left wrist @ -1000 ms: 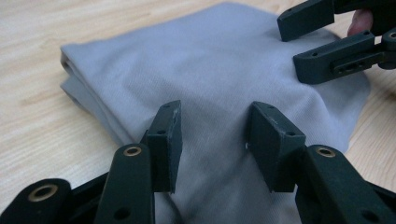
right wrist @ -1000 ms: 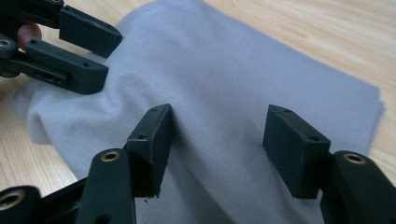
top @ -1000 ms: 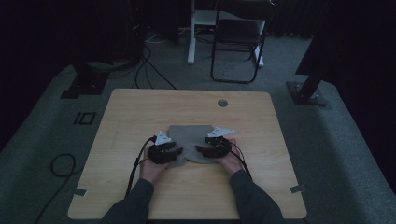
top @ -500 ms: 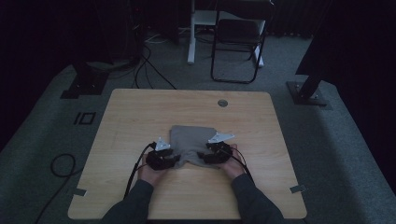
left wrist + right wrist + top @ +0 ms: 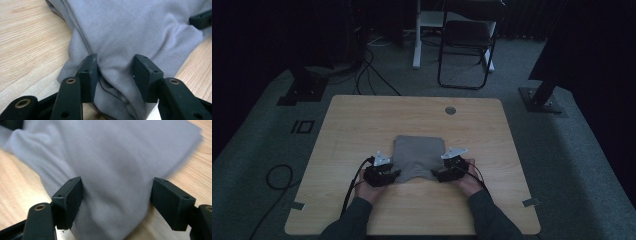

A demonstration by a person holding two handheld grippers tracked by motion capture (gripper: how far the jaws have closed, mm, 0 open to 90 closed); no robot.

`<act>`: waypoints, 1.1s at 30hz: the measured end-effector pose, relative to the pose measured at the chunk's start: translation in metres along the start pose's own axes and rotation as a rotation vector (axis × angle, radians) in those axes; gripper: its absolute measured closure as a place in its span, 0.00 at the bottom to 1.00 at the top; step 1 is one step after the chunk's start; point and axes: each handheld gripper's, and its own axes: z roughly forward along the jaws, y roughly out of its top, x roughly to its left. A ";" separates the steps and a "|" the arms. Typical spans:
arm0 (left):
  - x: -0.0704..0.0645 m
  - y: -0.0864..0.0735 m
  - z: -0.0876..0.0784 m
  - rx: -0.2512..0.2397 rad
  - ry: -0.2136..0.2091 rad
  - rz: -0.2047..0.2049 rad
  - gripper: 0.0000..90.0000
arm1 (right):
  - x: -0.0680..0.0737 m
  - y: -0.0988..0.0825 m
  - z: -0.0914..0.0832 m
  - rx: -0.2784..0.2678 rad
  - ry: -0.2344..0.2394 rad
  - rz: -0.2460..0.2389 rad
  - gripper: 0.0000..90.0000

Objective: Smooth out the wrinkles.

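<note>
Two sleeved forearms come in over the near edge of the worktop (image 5: 362,120) and angle slightly inward, each hand wrapped around the back of a gripper with its knuckles up and its wrist low to the wood. The left gripper (image 5: 388,175) lies nearly flat and points right, toward the near left corner of the grey cloth (image 5: 419,155). In the left gripper view its fingers (image 5: 90,72) stand apart with a bunched fold of the fabric lying between them; the left pad touches the fold, the right pad is clear of it, so there is no clamp. The right gripper (image 5: 441,175) mirrors it, pointing left at the cloth's near right corner. Its fingers (image 5: 68,200) have just been opening and now stand wide, with the fabric spread loosely between them and gripped by neither pad. The cloth lies folded into a rough square in the middle of the worktop, its near edge drawn into a rumpled taper between the two grippers, its far edge flat and straight.
</note>
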 end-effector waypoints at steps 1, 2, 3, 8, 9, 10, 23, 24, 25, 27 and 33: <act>0.000 0.000 0.000 0.000 0.003 0.000 0.61 | -0.004 -0.001 0.000 -0.007 -0.005 0.013 0.29; -0.001 0.000 0.000 0.000 0.009 0.002 0.62 | -0.008 -0.001 0.001 -0.012 -0.009 0.029 0.29; -0.001 0.000 0.000 0.001 0.014 0.006 0.62 | -0.008 -0.001 0.001 -0.012 -0.009 0.029 0.29; 0.002 0.002 0.003 -0.007 0.040 0.008 0.65 | -0.017 0.000 0.003 -0.025 -0.031 0.053 0.29; 0.003 0.004 0.004 -0.005 0.046 0.009 0.65 | -0.016 0.000 0.004 -0.027 -0.031 0.053 0.29; 0.005 0.006 0.006 -0.003 0.066 0.012 0.65 | -0.016 0.001 0.005 -0.029 -0.034 0.056 0.29; 0.017 0.022 0.023 -0.022 0.099 -0.002 0.65 | -0.019 0.004 0.007 -0.040 -0.061 0.083 0.35; 0.016 0.021 0.023 -0.021 0.101 -0.005 0.65 | -0.020 0.003 0.006 -0.040 -0.060 0.083 0.35; 0.016 0.021 0.022 -0.018 0.102 -0.001 0.64 | -0.020 0.002 0.006 -0.040 -0.061 0.086 0.35; 0.014 0.019 0.019 -0.010 0.100 0.006 0.60 | -0.021 -0.001 0.003 -0.039 -0.061 0.090 0.35; 0.013 0.009 -0.002 -0.007 0.086 0.011 0.58 | -0.023 -0.011 -0.010 -0.032 -0.054 0.096 0.38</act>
